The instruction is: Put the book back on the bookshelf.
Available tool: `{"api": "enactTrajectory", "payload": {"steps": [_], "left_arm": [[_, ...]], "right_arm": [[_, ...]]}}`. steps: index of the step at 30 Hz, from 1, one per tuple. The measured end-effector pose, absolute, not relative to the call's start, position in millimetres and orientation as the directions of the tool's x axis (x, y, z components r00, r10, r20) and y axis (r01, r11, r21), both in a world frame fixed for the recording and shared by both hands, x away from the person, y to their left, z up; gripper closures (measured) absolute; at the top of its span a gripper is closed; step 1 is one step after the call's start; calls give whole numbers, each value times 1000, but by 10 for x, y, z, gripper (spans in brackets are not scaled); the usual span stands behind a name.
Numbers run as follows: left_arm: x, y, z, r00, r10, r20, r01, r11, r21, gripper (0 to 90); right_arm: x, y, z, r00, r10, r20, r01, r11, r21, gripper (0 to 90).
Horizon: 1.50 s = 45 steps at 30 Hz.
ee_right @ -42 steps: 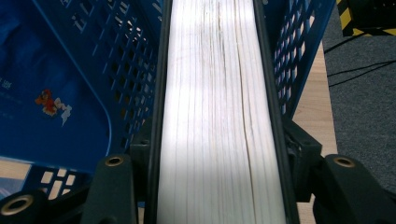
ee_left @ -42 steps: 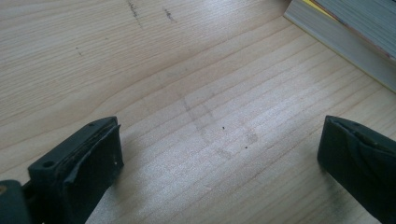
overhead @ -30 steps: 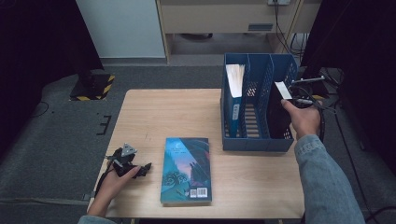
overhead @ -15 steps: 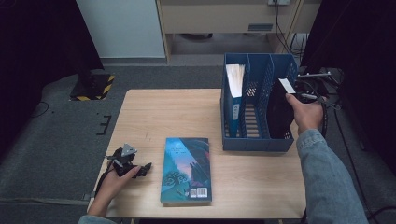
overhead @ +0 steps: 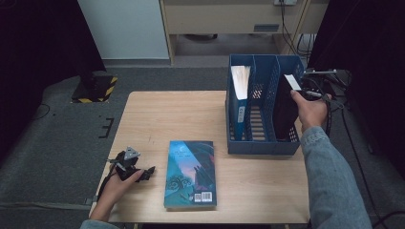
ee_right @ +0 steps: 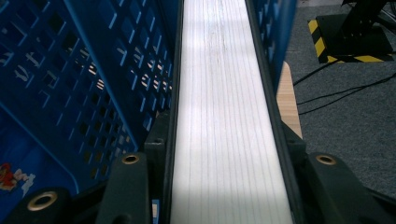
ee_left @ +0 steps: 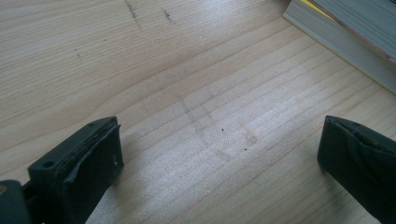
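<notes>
Black-covered book (overhead: 285, 107), white page edges (ee_right: 229, 116) up, stands tilted in the rightmost slot of the blue file rack (overhead: 260, 143). Right claw (ee_right: 224, 186) clamps its covers. Left claw (ee_left: 219, 163) gapes wide on the worktop (overhead: 162, 114), empty, beside a flat blue book (overhead: 190, 172).

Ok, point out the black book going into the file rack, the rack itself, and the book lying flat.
black book (overhead: 285, 112), high view, dark cover.
blue file rack (overhead: 260, 145), high view, front wall.
flat book (overhead: 190, 172), high view, middle of cover.

Lab: black curtains (overhead: 43, 57), hazard-striped stand base (overhead: 95, 88).
</notes>
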<state>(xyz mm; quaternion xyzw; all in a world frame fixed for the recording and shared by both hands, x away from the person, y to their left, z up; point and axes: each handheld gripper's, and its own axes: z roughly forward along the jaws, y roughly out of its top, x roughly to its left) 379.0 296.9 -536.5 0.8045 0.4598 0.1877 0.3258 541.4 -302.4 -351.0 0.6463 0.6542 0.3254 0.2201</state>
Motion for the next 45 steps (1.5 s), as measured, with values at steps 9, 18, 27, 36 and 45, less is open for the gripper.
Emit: {"api": "enactTrajectory", "payload": {"steps": [9,18,27,36,45], "left_arm": [[3790,2969,-5365,507,862,3,618,-365,697,0],[3792,2968,-5364,506,862,2,619,-365,696,0],[3793,2967,-5366,505,863,2,619,-363,697,0],[3794,2966,-5366,505,863,2,618,-363,697,0],[3794,2966,-5366,505,863,2,618,-363,697,0]], "right_arm": [[5535,-2958,-3566,-75,991,108,700,-25,713,530],[5564,-2956,-3587,-70,993,91,693,-17,721,530],[5530,-2924,-3600,-76,993,87,688,-11,725,528],[5507,-2863,-3618,-71,995,67,694,1,720,521],[5488,-2802,-3637,-73,996,50,696,15,718,508]]}}
